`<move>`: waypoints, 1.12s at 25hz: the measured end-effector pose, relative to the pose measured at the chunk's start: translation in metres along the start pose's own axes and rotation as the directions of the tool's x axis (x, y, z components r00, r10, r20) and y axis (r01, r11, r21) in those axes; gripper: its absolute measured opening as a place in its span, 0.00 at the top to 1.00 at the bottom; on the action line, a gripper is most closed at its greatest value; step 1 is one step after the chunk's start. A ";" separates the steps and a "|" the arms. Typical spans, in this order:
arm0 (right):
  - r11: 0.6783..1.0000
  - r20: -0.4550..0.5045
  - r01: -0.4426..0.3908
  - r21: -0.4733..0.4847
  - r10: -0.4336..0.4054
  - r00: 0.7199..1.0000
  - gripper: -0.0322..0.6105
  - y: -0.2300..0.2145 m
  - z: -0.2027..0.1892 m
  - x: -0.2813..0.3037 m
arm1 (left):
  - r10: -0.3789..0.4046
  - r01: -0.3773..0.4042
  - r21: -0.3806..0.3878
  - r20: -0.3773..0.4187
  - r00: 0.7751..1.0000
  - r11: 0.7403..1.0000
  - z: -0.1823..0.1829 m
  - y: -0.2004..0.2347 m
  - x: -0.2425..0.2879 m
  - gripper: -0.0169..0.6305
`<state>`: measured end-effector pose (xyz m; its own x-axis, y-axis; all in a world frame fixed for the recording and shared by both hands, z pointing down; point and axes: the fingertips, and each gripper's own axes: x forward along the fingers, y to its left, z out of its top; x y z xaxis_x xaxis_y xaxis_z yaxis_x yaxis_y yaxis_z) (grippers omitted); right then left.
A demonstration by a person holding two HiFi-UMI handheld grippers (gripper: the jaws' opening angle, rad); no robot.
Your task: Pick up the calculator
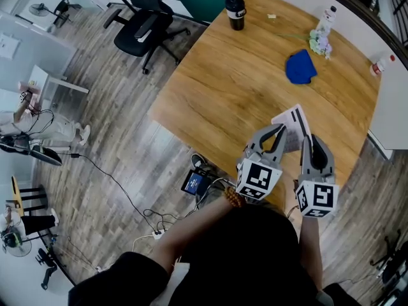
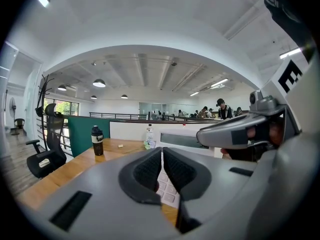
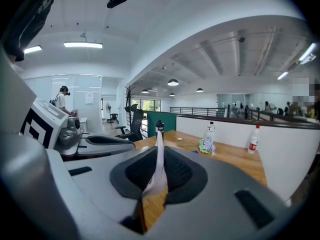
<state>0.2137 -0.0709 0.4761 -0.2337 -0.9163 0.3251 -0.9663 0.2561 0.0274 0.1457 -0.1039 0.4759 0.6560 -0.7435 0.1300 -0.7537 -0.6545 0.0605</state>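
The calculator [image 1: 294, 123] is a flat white slab with grey keys, near the front edge of the wooden table [image 1: 229, 88]. My right gripper [image 1: 307, 142] is shut on its near edge. In the right gripper view the calculator [image 3: 159, 159] stands edge-on, as a thin white strip pinched between the pads of the right gripper [image 3: 159, 179]. My left gripper [image 1: 279, 131] sits just left of it, tips by the calculator's left side. In the left gripper view the left gripper [image 2: 162, 159] has its pads almost together, and the calculator's keys [image 2: 169, 188] show just past them.
On the far part of the table are a black bottle [image 1: 235, 11], a blue cloth [image 1: 300, 67], a white bottle with flowers [image 1: 324, 34] and a red-capped bottle [image 1: 382, 62]. A black office chair [image 1: 143, 24] stands on the floor to the left, with cables [image 1: 159, 225] below the table's edge.
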 end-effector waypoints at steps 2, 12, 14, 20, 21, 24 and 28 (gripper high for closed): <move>1.000 0.002 0.001 0.003 -0.001 1.000 0.87 0.000 -0.001 0.000 | 0.004 -0.004 0.000 0.001 1.000 1.000 0.000 0.001 -0.001 0.93; 1.000 0.011 0.005 0.003 -0.005 1.000 0.87 -0.001 -0.006 -0.001 | -0.003 0.003 -0.002 0.002 1.000 1.000 0.000 -0.002 -0.002 0.93; 1.000 0.014 0.004 0.000 -0.004 1.000 0.87 0.000 -0.006 -0.001 | -0.001 0.001 -0.002 0.002 1.000 1.000 0.000 -0.001 -0.003 0.93; 1.000 0.009 0.007 0.004 -0.007 1.000 0.87 -0.001 -0.007 0.000 | -0.002 0.002 0.002 0.001 1.000 1.000 -0.001 -0.001 -0.002 0.93; 1.000 0.009 0.004 0.006 -0.005 1.000 0.87 -0.001 -0.009 0.000 | -0.003 0.003 0.003 0.001 1.000 1.000 -0.001 -0.001 -0.002 0.93; 1.000 0.011 -0.001 0.018 0.001 1.000 0.87 -0.001 -0.010 0.001 | -0.003 0.003 0.004 -0.001 1.000 1.000 -0.001 0.000 -0.003 0.93; 1.000 0.009 0.003 0.021 -0.003 1.000 0.87 0.000 -0.010 0.000 | -0.003 0.003 0.003 -0.003 1.000 1.000 -0.002 0.000 -0.004 0.93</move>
<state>0.2151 -0.0683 0.4854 -0.2316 -0.9198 0.3168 -0.9690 0.2470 0.0088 0.1433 -0.1007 0.4769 0.6584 -0.7409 0.1327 -0.7514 -0.6573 0.0578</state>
